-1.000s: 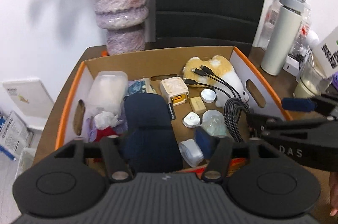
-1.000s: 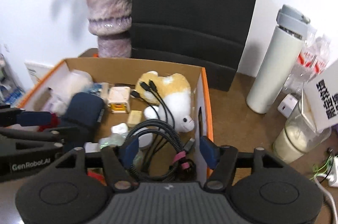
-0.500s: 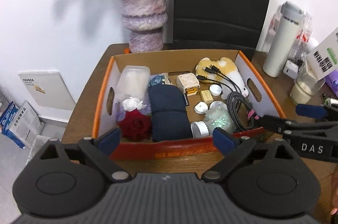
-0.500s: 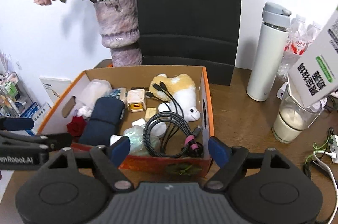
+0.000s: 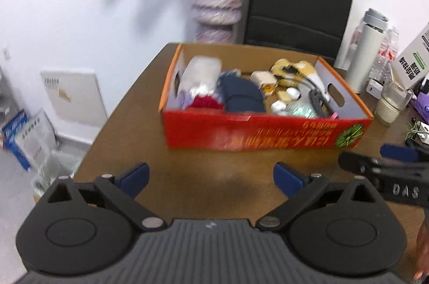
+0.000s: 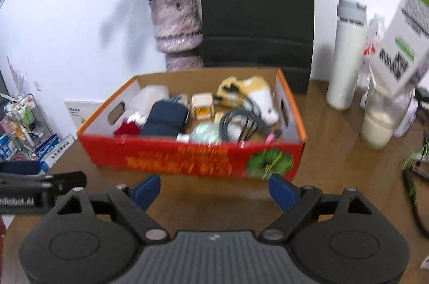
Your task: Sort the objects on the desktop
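Note:
An orange-red cardboard box [image 5: 254,131] [image 6: 187,158] stands on the brown table. In it lie a dark blue pouch [image 5: 242,97] [image 6: 163,120], a coiled black cable [image 5: 317,99] [image 6: 241,123], a yellow-white plush toy [image 6: 252,93], a cube charger [image 6: 202,105] and small white bits. My left gripper [image 5: 211,176] hovers over bare table in front of the box, its jaws opening with nothing between them. My right gripper [image 6: 214,191] is also short of the box, jaws opening and empty. One of the right gripper's fingers [image 5: 375,167] shows at the right of the left wrist view.
Behind the box stand a pinkish vase [image 6: 175,24] with dried flowers and a black paper bag [image 6: 257,10]. To the right are a white bottle [image 6: 346,58], a jar of milky liquid [image 6: 380,123] and a white carton [image 6: 402,42]. The table's left edge drops to floor clutter.
Both grippers drew back out of the box toward the near side of the table and their jaws widened. The blue pouch and the black cable stayed in the box.

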Demonstrator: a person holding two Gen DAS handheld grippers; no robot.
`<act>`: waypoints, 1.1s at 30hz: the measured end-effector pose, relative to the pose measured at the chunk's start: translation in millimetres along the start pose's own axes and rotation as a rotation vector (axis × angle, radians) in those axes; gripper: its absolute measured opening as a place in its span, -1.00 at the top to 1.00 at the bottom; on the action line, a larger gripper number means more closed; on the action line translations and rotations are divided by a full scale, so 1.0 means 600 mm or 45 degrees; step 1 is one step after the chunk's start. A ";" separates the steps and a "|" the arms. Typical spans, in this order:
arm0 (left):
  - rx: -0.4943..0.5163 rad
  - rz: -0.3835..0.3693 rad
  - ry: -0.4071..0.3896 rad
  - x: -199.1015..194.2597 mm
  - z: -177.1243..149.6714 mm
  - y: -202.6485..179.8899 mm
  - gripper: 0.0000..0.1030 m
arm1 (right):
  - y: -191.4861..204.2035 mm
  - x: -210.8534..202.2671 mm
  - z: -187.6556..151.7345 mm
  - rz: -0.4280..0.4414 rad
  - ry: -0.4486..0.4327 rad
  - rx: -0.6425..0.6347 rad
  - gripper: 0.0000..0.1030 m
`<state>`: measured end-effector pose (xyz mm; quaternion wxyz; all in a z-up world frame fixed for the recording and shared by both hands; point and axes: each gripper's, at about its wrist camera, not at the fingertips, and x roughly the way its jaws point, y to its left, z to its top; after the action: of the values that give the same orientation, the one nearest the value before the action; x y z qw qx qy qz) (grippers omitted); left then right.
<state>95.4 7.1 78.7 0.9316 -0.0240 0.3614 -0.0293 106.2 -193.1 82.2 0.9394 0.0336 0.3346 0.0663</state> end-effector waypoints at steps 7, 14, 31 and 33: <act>0.028 0.031 0.008 0.007 -0.059 0.009 -0.97 | -0.014 0.008 -0.078 -0.002 0.064 0.041 -0.70; 0.072 0.015 0.020 0.008 -0.120 0.002 -0.98 | -0.019 -0.016 -0.145 -0.036 0.014 0.086 -0.70; 0.109 0.018 -0.048 -0.027 -0.193 -0.008 -1.00 | 0.026 -0.039 -0.203 -0.067 0.032 -0.095 -1.00; 0.110 0.016 -0.049 -0.029 -0.195 -0.011 -1.00 | 0.025 -0.042 -0.206 -0.065 0.025 -0.092 -1.00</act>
<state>3.5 -1.1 4.7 0.9388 0.0178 0.3418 -0.0387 7.0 -179.8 3.8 0.9380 -0.0096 0.3421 0.0546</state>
